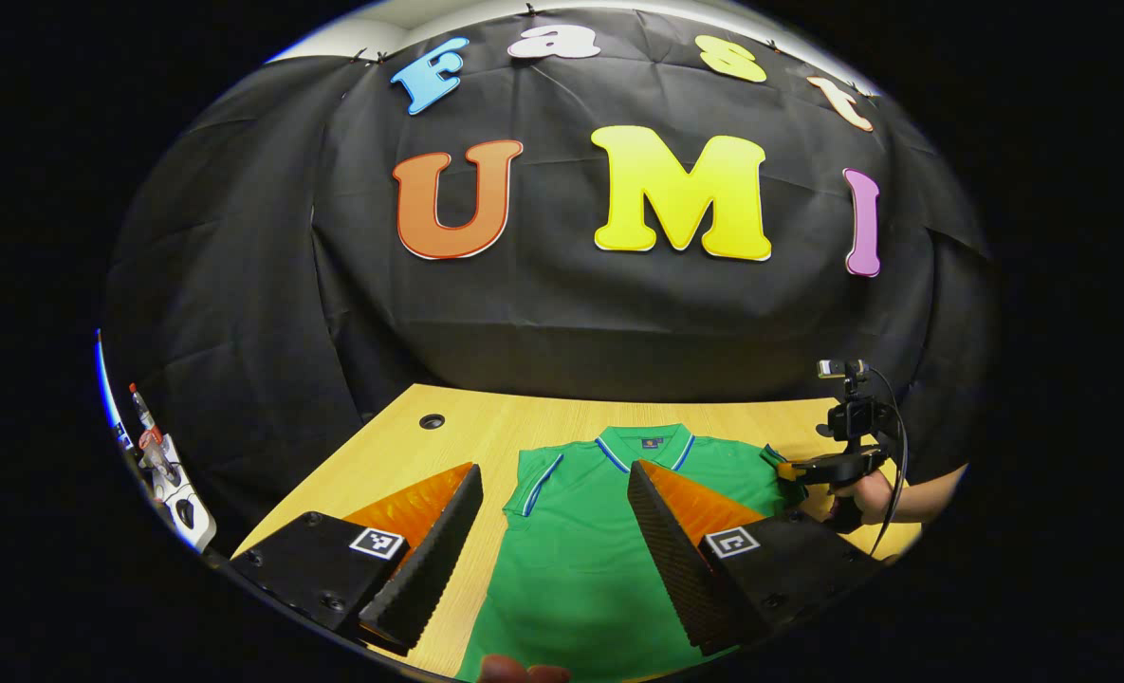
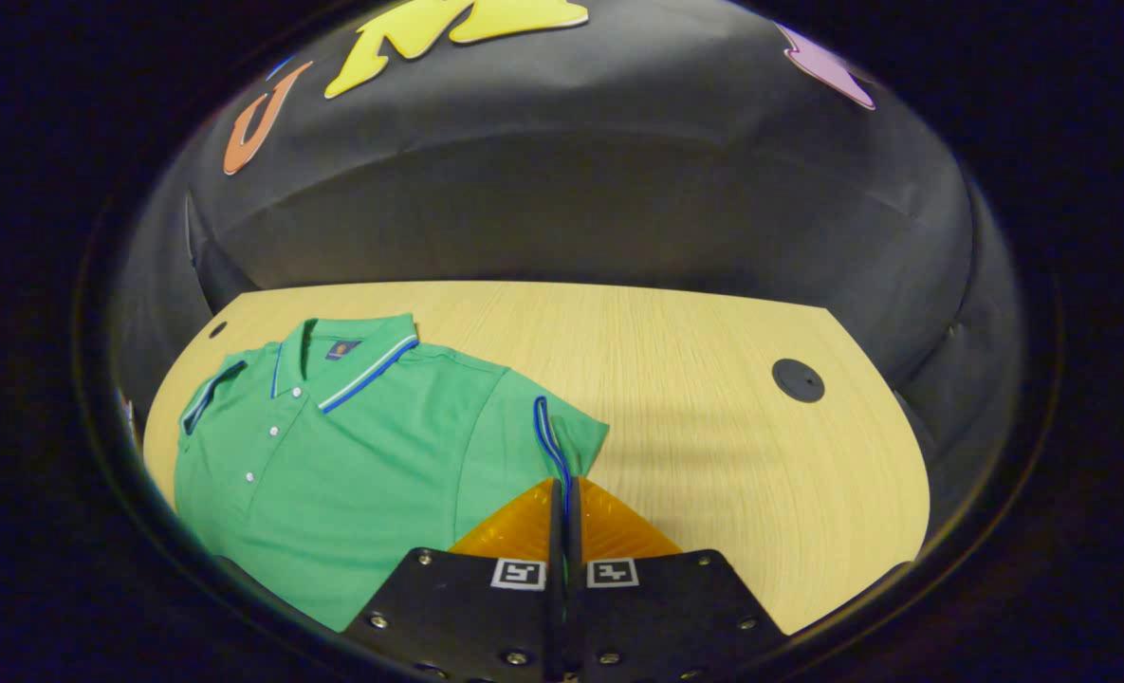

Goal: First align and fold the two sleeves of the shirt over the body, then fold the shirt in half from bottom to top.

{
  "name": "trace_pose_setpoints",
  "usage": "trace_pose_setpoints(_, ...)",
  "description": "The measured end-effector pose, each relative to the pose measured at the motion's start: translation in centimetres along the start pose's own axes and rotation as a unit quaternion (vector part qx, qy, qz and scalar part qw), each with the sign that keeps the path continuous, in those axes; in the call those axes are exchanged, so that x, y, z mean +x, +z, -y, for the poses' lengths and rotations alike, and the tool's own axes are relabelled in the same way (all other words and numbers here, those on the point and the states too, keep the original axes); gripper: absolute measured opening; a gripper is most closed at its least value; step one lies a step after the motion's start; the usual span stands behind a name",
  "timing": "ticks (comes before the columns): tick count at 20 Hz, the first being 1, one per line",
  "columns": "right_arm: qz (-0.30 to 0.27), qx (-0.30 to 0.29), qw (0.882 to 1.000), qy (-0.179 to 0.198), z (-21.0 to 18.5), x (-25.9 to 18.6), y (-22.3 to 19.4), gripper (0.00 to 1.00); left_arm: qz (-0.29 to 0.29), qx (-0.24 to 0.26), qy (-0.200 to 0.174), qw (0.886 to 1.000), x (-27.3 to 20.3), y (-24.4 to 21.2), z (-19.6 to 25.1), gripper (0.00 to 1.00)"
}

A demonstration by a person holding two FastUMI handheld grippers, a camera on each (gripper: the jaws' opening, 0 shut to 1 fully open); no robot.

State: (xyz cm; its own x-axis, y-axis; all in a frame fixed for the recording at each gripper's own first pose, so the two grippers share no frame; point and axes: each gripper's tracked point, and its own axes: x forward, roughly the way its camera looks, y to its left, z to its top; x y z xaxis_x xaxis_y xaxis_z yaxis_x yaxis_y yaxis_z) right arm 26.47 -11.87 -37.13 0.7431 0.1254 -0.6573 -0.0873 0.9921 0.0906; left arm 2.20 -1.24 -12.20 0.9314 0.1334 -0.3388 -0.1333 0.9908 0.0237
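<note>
Green polo shirt (image 2: 334, 465) lies flat on the wooden counter (image 2: 713, 398), collar toward the booth wall. Right tool (image 2: 562, 517) is pinched together on the edge of its sleeve (image 2: 562, 436); left tool (image 1: 554, 531) hovers above the shirt, fingers spread apart.

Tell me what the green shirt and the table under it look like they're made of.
The shirt looks like soft matte knit fabric, maybe cotton or a blend: it creases softly, with a striped ribbed-looking collar. The table looks like light wood or wood-grain laminate, smooth with fine streaks; which one is unclear.
</note>
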Motion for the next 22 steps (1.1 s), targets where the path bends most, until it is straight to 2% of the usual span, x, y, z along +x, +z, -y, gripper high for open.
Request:
trace_pose_setpoints(7, 0.030, 0.037, 0.999, -0.002, -0.5, -3.1, 4.7, 0.01, 0.003, -0.019, 0.010, 1.000, -0.5, -0.4, -1.5, 0.99)
trace_pose_setpoints(13, 0.037, 0.014, 0.999, 0.007, -6.1, -5.1, 6.8, 0.01, 0.008, -0.038, 0.021, 0.999, -1.1, -0.7, -4.1, 0.99)
trace_pose_setpoints(22, 0.004, -0.014, 1.000, -0.002, -14.8, -2.6, 4.8, 0.01, 0.013, -0.046, 0.053, 0.997, -2.6, -1.3, -10.2, 0.99)
